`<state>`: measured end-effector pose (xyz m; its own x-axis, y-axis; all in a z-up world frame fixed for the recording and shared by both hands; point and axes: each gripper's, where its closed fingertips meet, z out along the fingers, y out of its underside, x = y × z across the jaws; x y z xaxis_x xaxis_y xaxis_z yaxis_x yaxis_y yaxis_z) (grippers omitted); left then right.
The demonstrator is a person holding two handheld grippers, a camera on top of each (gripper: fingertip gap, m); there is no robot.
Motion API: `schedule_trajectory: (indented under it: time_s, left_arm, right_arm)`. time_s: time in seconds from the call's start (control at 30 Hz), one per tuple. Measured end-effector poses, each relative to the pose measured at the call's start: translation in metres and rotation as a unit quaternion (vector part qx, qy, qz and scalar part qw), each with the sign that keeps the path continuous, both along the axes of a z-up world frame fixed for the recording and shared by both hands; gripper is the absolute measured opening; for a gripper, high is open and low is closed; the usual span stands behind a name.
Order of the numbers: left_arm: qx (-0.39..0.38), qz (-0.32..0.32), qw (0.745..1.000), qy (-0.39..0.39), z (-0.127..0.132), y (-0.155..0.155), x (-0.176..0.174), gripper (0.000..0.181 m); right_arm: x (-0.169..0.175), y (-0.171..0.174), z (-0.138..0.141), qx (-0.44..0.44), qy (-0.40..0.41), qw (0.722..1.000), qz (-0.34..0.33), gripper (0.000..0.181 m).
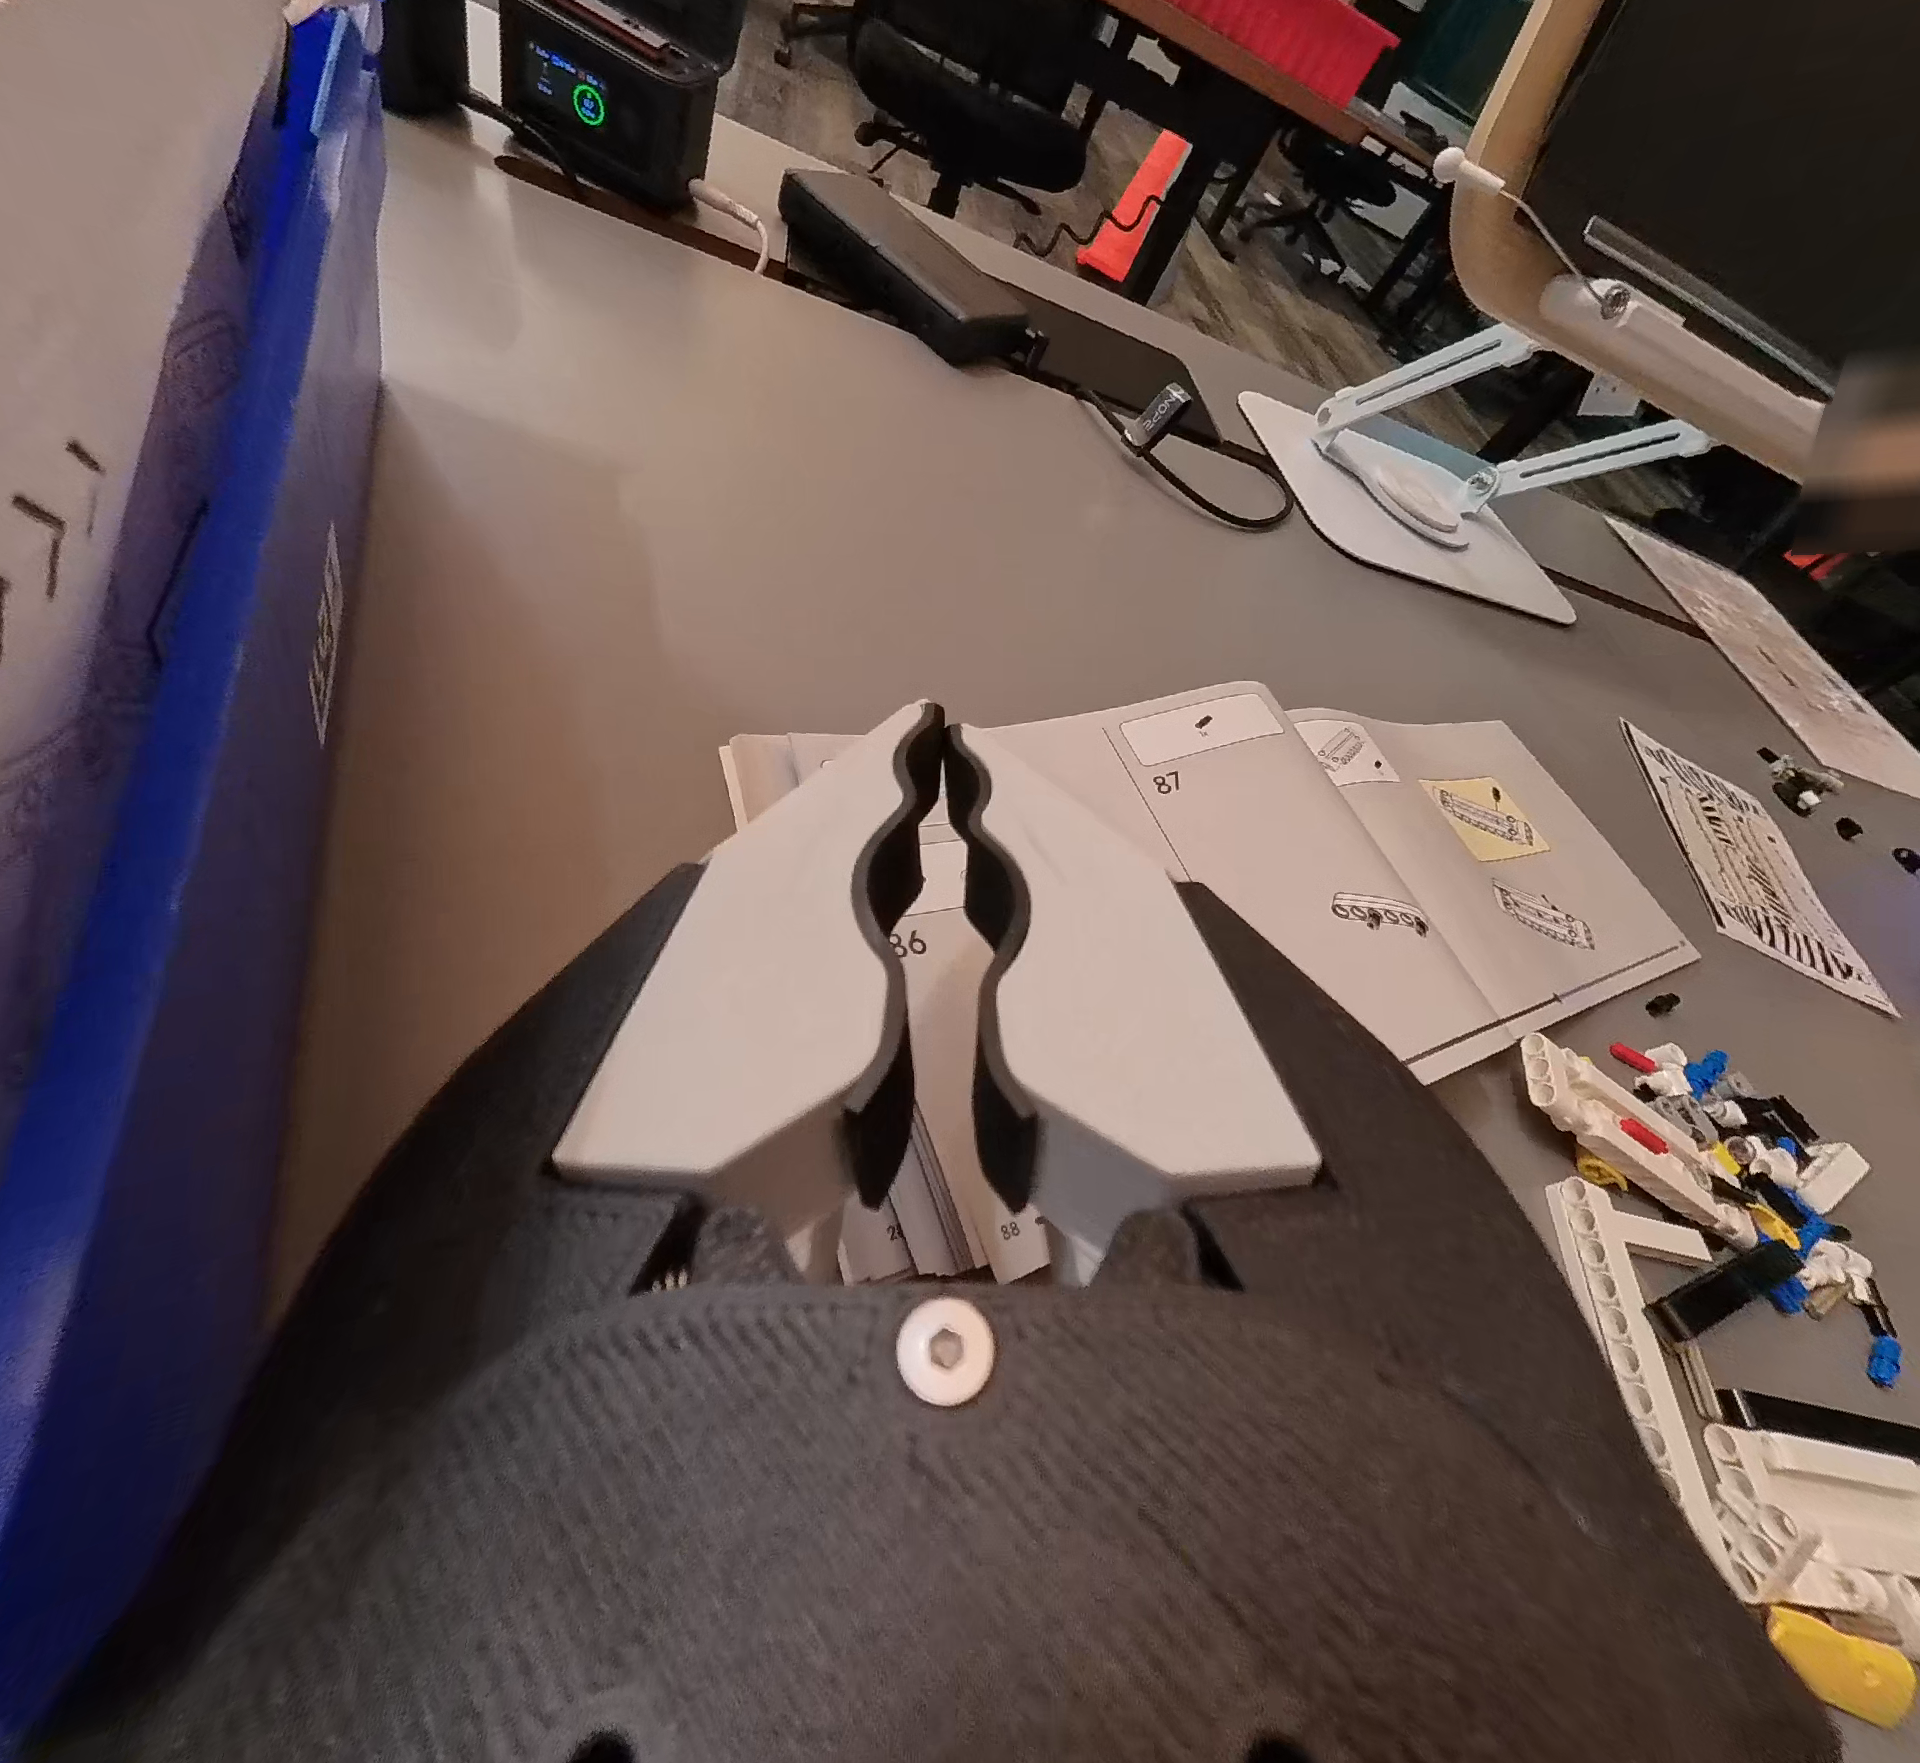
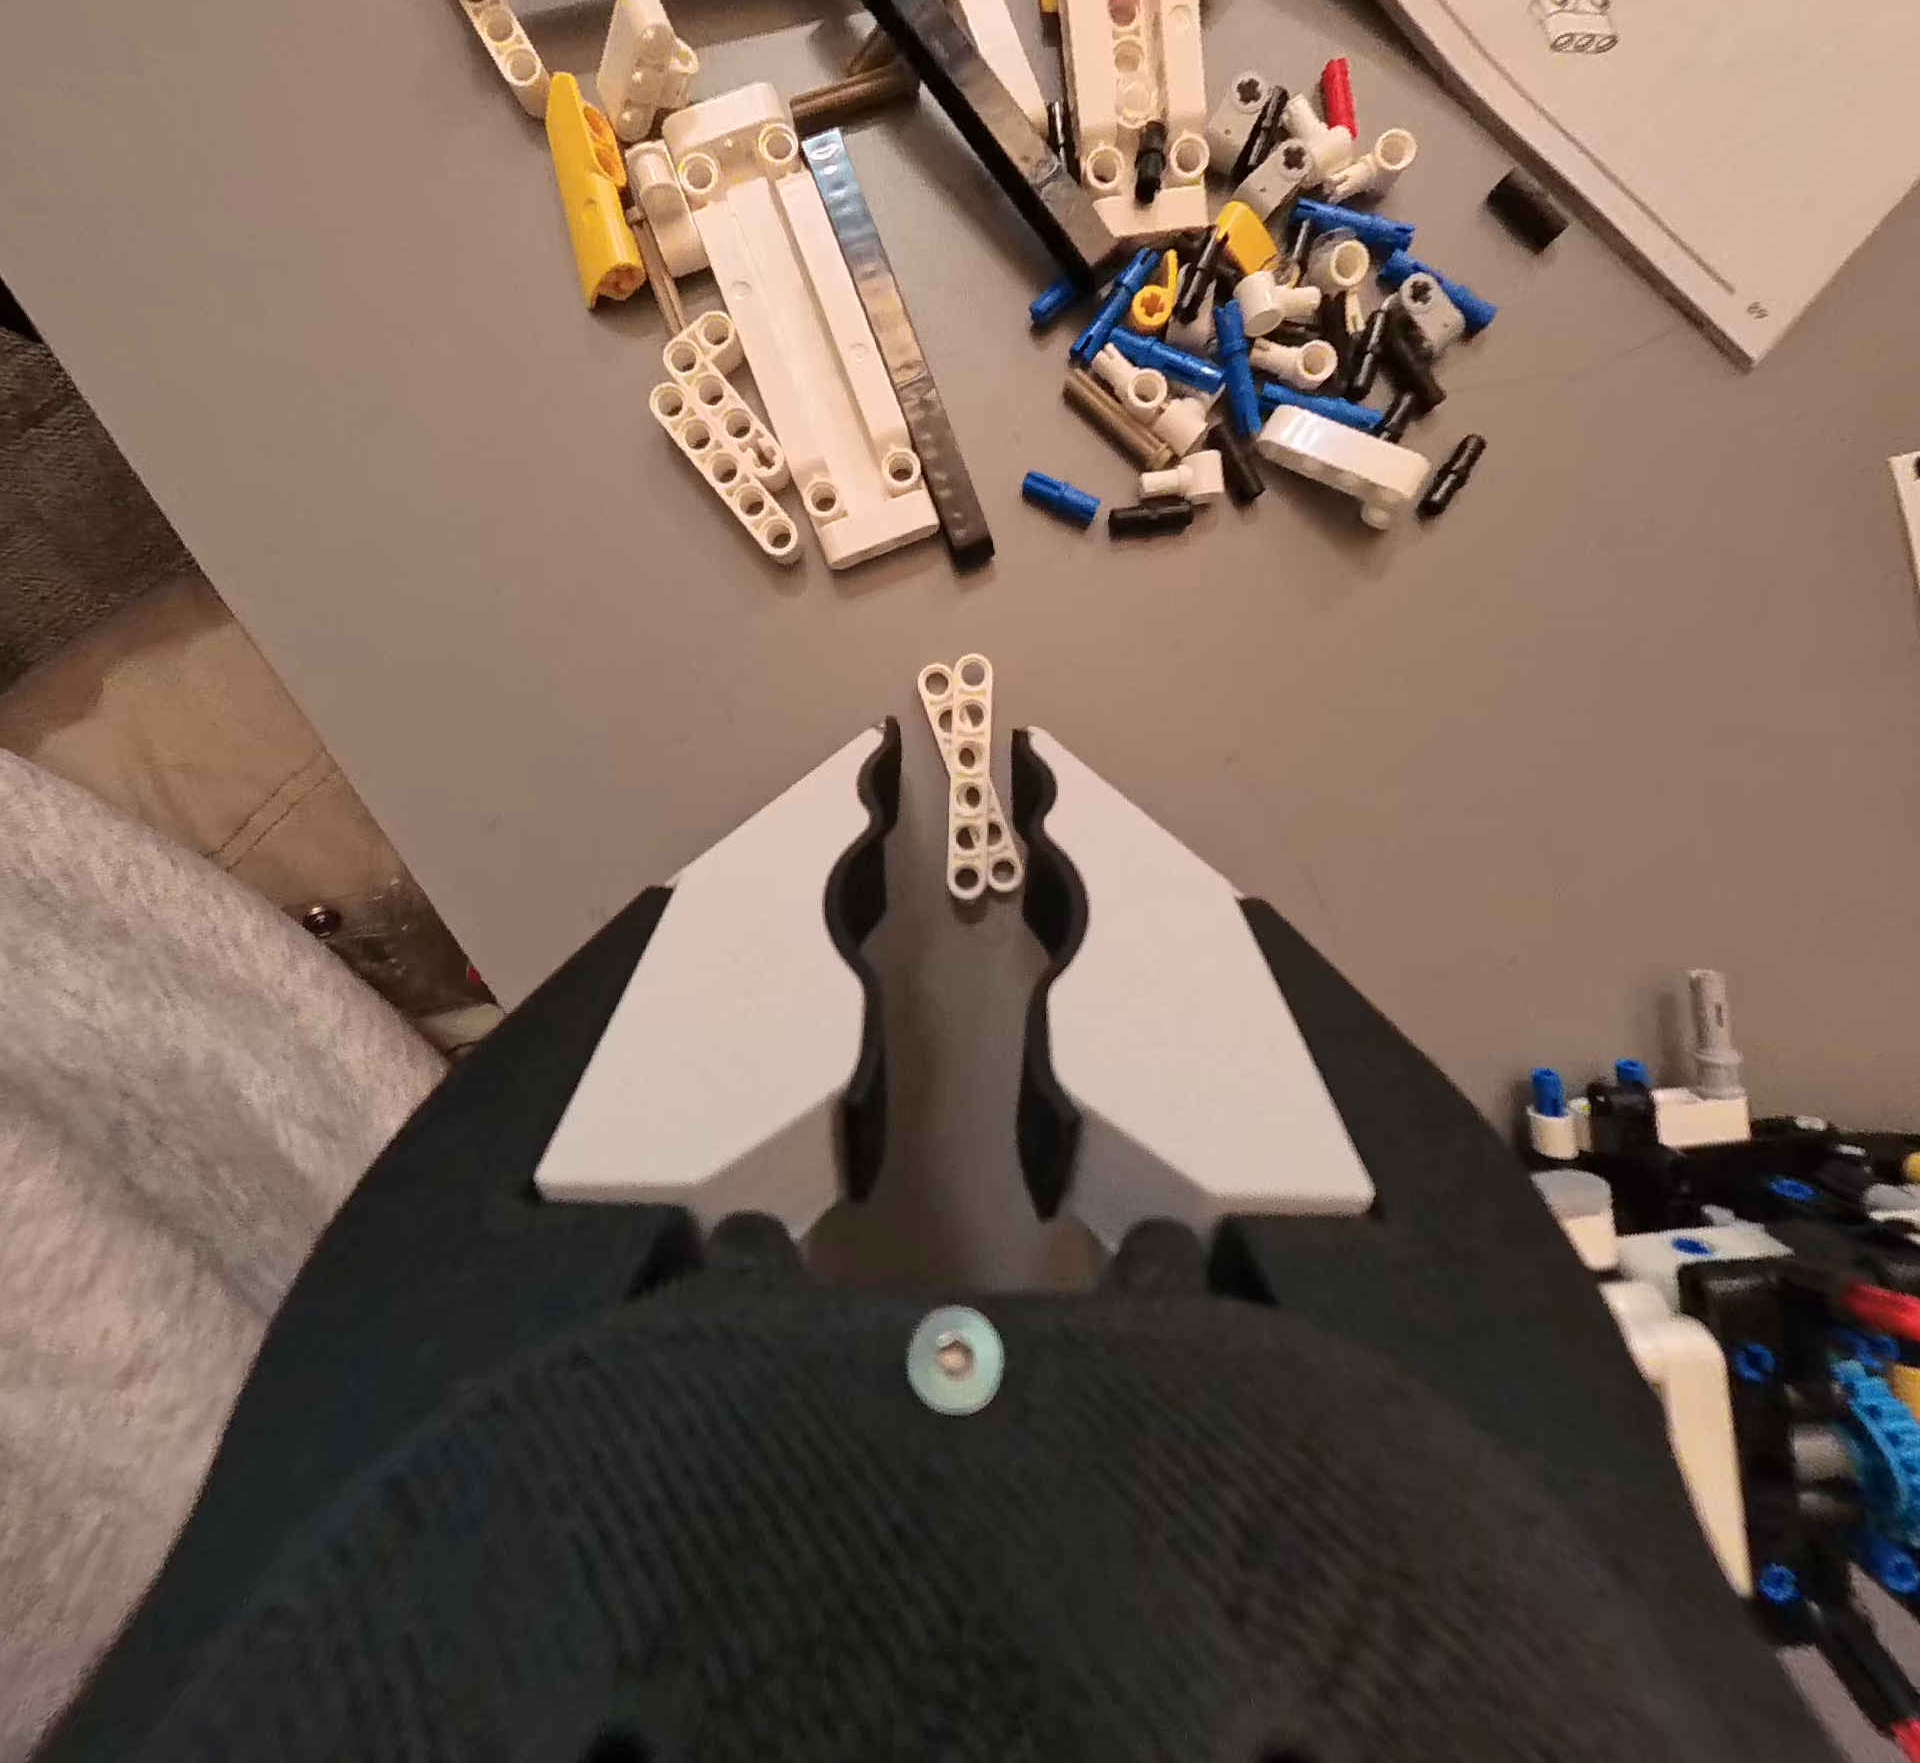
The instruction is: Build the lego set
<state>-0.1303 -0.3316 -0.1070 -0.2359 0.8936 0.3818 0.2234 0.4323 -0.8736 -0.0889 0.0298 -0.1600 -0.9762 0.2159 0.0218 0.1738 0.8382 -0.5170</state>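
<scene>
Left gripper (image 1: pixel 943 739), grey-fingered with black wavy pads, is held above the grey tabletop (image 1: pixel 644 570) with its fingertips closed together and nothing between them; directly beneath and ahead of it lies the open grey paper instruction booklet (image 1: pixel 1299 872). To its right sits a heap of loose white, blue, black and yellow plastic lego pieces (image 1: pixel 1704 1163), and to its left stands a tall blue cardboard box (image 1: pixel 208 674). Right gripper (image 2: pixel 954 737), of the same build, points down at the table with its jaws parted by a modest gap, holding nothing; two thin white plastic beams with rows of holes (image 2: pixel 970 778), crossed over each other, lie flat on the table in that gap, apart from both pads. Ahead of the right gripper are long white and black beams (image 2: pixel 831 342) and a pile of small blue, black and white connector pins (image 2: pixel 1257 342). To its right stands a partly built black, white and blue lego model (image 2: pixel 1766 1298).
</scene>
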Motion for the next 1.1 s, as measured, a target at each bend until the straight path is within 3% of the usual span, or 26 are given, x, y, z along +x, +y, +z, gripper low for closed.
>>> schedule_trajectory:
  time_s: [1.1]
  left_arm:
    - [0.014,-0.008,1.000,0.000,-0.002,0.002,-0.001,0.000]
  right_arm:
    - [0.028,0.013,-0.007,0.050,-0.018,0.998,0.021,0.007]
